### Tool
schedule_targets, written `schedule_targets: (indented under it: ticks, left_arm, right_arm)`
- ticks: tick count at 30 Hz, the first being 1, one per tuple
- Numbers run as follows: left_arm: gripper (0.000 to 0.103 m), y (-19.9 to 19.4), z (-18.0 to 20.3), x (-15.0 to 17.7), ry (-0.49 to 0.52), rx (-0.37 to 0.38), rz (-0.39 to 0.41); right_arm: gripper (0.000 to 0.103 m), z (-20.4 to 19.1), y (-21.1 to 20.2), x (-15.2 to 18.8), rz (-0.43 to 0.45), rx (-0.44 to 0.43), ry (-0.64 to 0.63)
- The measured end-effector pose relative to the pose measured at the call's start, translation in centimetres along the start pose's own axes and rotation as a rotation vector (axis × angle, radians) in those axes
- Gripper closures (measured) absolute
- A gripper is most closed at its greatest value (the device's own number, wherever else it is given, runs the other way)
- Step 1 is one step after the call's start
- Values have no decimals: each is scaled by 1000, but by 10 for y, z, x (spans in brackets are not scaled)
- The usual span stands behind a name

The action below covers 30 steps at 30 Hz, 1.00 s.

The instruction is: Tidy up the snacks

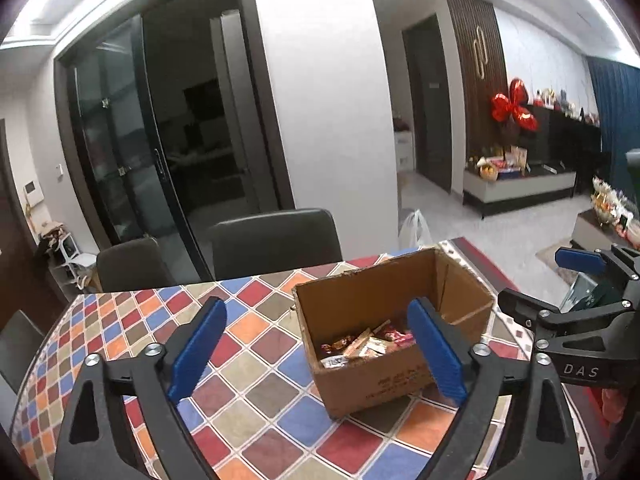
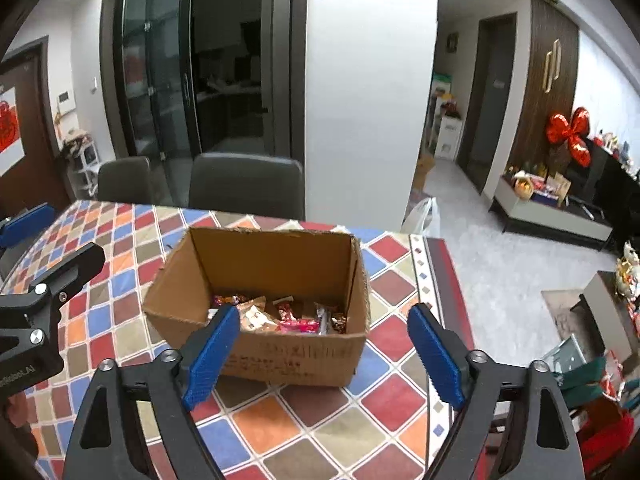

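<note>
An open cardboard box (image 1: 372, 380) stands on the table with the checkered cloth (image 1: 256, 400). Several wrapped snacks (image 1: 368, 346) lie in its bottom. My left gripper (image 1: 316, 312) is open and empty, above the table just in front of the box. The box also shows in the right wrist view (image 2: 304, 356), with the snacks (image 2: 280, 316) inside. My right gripper (image 2: 324, 316) is open and empty, hovering over the box's near wall. The right gripper shows in the left wrist view (image 1: 532, 280) at the right, and the left gripper's fingers (image 2: 28, 220) show at the left of the right wrist view.
Two dark chairs (image 1: 276, 240) (image 1: 132, 264) stand at the table's far edge. A white plastic bag (image 1: 416, 228) lies on the floor beyond the table. The table's right edge (image 2: 440, 280) runs close to the box. A low cabinet (image 2: 552, 208) with goods stands far right.
</note>
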State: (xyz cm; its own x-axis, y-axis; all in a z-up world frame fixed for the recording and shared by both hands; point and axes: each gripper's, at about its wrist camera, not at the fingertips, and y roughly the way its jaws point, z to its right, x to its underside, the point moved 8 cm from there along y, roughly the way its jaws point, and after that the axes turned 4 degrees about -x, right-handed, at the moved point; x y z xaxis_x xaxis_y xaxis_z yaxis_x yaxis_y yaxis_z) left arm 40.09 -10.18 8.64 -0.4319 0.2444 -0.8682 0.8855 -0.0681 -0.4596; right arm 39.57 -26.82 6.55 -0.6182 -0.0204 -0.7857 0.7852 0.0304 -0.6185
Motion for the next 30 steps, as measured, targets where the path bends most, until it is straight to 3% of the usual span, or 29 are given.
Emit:
schedule_targets:
  ticks: [4, 15, 22, 30]
  left_arm:
    - [0, -31, -1, 13, -5, -11, 50]
    - [0, -104, 9, 62, 8, 11, 99]
    - [0, -130, 18, 92, -16, 54, 75]
    - [0, -144, 24, 118, -17, 36, 80]
  right_arm:
    - [10, -6, -35, 15, 77, -5, 8]
    - [8, -34, -106, 70, 183, -13, -36]
    - [8, -42, -127, 112, 185, -37, -23]
    - [8, -32, -137, 148, 182, -7, 42]
